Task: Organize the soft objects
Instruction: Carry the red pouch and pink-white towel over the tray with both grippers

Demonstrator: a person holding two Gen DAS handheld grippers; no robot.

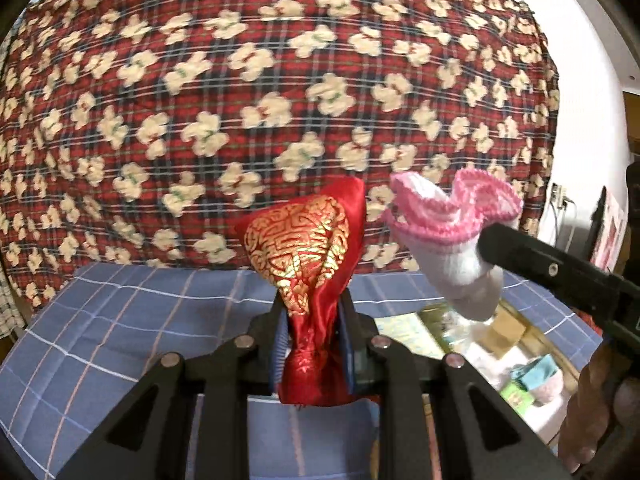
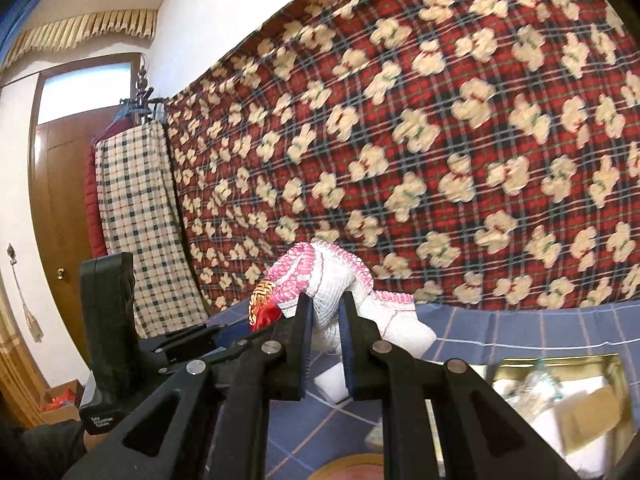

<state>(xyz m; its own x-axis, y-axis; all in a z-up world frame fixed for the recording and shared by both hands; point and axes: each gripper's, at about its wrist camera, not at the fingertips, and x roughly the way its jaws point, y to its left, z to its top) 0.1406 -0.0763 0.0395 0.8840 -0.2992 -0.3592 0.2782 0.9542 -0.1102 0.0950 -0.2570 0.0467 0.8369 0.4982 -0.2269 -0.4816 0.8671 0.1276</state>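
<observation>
Left gripper (image 1: pixel 314 316) clamps a red pouch (image 1: pixel 308 264); right gripper (image 2: pixel 326 312) clamps a white sock (image 2: pixel 332 300).

Both items hang lifted above the blue cloth (image 1: pixel 120 320), side by side, before a red blanket (image 1: pixel 240 80).

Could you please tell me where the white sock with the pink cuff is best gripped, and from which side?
Grip the white sock across its bunched middle, coming from its toe end, as the right tool holds it now. The frilly pink cuff flares wide and floppy; the middle gathers narrow enough to pinch.
</observation>
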